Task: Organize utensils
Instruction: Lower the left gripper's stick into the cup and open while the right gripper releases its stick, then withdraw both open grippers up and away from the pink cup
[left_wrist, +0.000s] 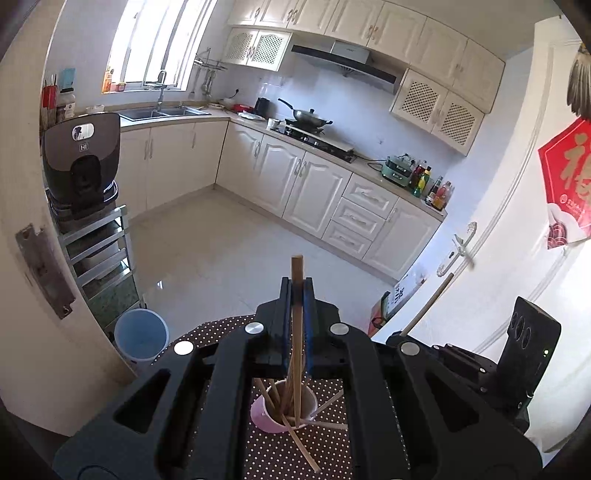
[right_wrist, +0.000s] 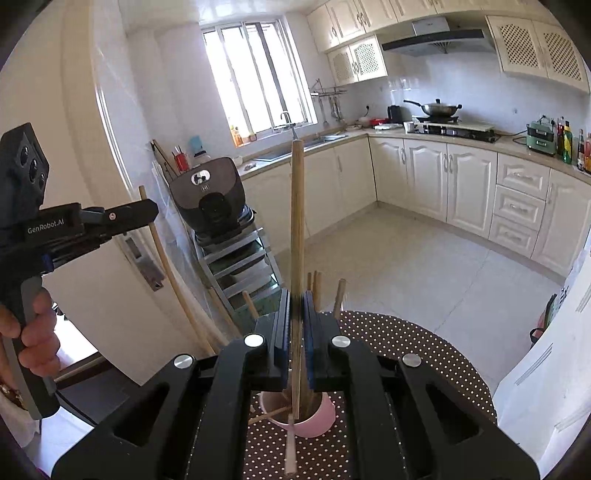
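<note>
A pink cup (left_wrist: 284, 411) (right_wrist: 300, 415) holding several wooden chopsticks stands on a round table with a brown dotted cloth (left_wrist: 325, 454) (right_wrist: 413, 343), right under both grippers. My left gripper (left_wrist: 297, 291) is shut on one upright chopstick (left_wrist: 297, 269) whose lower end reaches into the cup. My right gripper (right_wrist: 296, 302) is shut on a longer upright chopstick (right_wrist: 297, 221) that also runs down to the cup. In the right wrist view the left gripper (right_wrist: 149, 211) shows at the left, held by a hand (right_wrist: 37, 332). Two loose chopsticks (left_wrist: 308, 452) lie beside the cup.
A blue bin (left_wrist: 142, 334) stands on the floor left of the table, beside a metal rack (left_wrist: 99, 251) with a dark appliance (left_wrist: 83, 162) on top. A white door (left_wrist: 498, 258) is close on the right. Cabinets and a stove line the far walls.
</note>
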